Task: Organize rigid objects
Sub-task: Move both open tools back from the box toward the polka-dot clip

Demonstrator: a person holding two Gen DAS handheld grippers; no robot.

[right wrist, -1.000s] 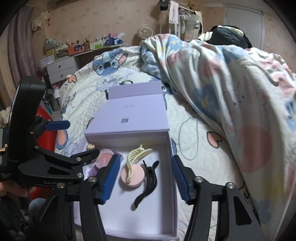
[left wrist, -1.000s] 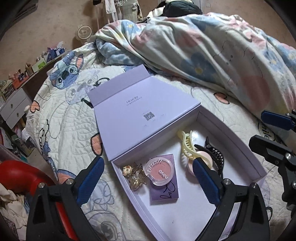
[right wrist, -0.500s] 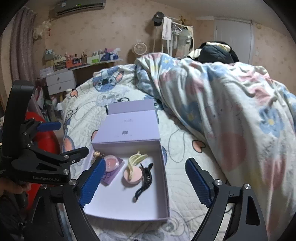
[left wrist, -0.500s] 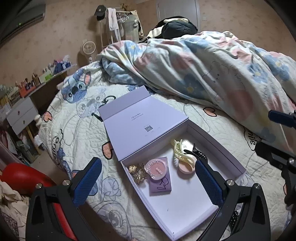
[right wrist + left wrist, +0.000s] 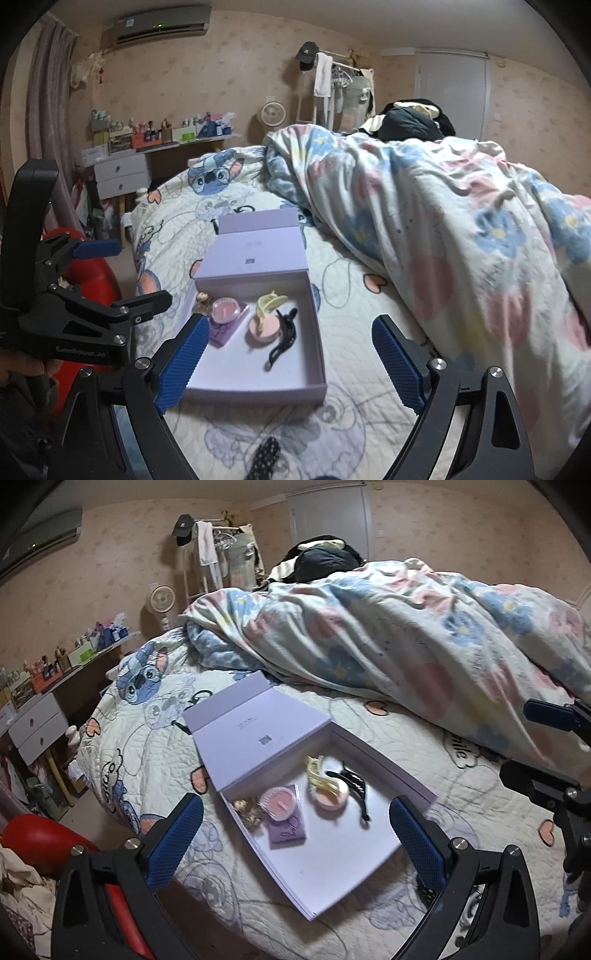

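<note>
An open lavender box (image 5: 332,878) (image 5: 314,332) lies on the bed, its lid folded back. Inside lie a gold ornament (image 5: 247,809), a pink blush compact (image 5: 279,803) (image 5: 225,310) on a purple card (image 5: 288,830), a round pink puff (image 5: 330,797) (image 5: 264,328) under a yellow claw clip (image 5: 316,775) (image 5: 269,302), and a black claw clip (image 5: 354,786) (image 5: 282,338). My left gripper (image 5: 295,845) is open and empty, held above the box's near side. My right gripper (image 5: 288,365) is open and empty, above the box's near end.
A floral duvet (image 5: 388,638) is heaped behind and right of the box. The quilted cartoon bedspread (image 5: 140,731) ends at the left bed edge. A red object (image 5: 40,842), white drawers (image 5: 122,177) and a cluttered shelf stand left. A dotted black item (image 5: 266,458) lies near the bed's front.
Both grippers have pulled back and up from the box, which now looks smaller and farther. The right gripper's fingers have spread wider. The items in the box have not moved.
</note>
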